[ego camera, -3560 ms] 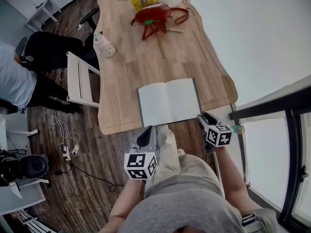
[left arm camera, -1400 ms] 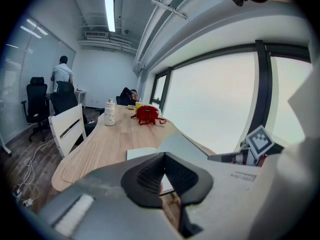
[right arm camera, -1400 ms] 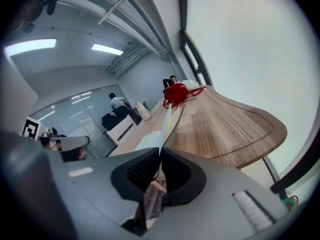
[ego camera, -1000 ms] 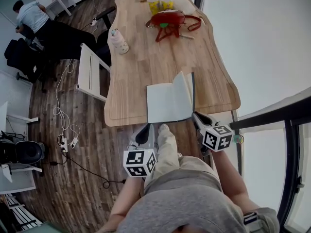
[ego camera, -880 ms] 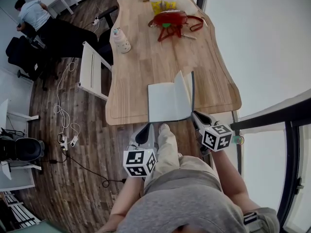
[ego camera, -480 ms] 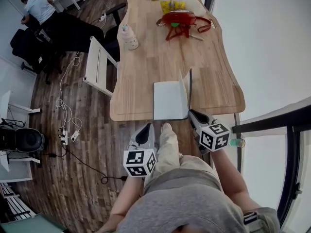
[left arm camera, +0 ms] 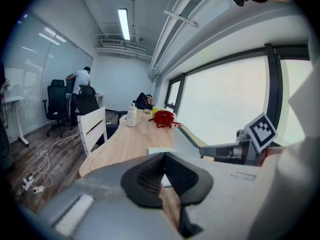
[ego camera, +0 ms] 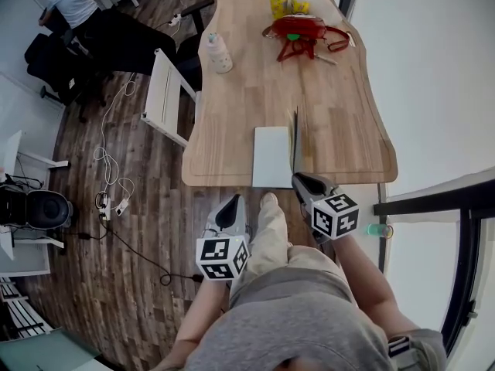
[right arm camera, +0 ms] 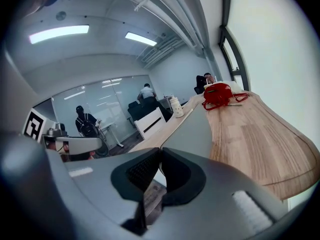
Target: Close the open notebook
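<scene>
Notebook (ego camera: 272,158) half shut on tabletop (ego camera: 340,122), right cover (right arm camera: 192,129) upright (grey outside), right claw (ego camera: 297,178) pinched closed, apparently touching it, left claw (ego camera: 233,202) closed too

No legible writing.
The cubes (ego camera: 222,257) on the left claw (ego camera: 232,205) and right claw (ego camera: 300,179) bear only black-and-white square markers; print on the yellow packs (ego camera: 288,6) at the counter's (ego camera: 340,130) far edge is too small to read.
</scene>
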{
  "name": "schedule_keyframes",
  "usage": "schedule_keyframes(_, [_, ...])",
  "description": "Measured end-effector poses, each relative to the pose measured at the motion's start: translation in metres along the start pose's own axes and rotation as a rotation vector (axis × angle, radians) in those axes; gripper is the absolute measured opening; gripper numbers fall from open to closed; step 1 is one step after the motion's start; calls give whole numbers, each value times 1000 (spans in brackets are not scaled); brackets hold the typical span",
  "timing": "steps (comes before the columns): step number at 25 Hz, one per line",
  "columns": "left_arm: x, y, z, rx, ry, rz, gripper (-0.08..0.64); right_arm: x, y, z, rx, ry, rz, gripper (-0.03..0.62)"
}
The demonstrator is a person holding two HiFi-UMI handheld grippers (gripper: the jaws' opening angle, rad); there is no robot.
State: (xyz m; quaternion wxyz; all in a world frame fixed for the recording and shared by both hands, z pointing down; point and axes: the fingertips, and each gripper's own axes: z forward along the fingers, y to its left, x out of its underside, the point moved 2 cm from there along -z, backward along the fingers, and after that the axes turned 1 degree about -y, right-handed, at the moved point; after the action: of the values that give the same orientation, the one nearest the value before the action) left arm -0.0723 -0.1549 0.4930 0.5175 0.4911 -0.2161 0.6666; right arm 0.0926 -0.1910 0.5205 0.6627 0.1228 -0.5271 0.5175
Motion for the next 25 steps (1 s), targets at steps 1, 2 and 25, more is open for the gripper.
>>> schedule_keyframes(1, [1, 1, -1, -4, 2, -3, 6, 0, 2, 3, -9, 6, -5, 23])
schedule_keyframes(2, [2, 2, -1, -8, 3, -5, 6, 1, 5, 7, -19, 13, -10, 23])
schedule_keyframes(25, [9, 25, 4, -68, 24, -45, 6, 39, 40, 85, -155, 188, -88, 26])
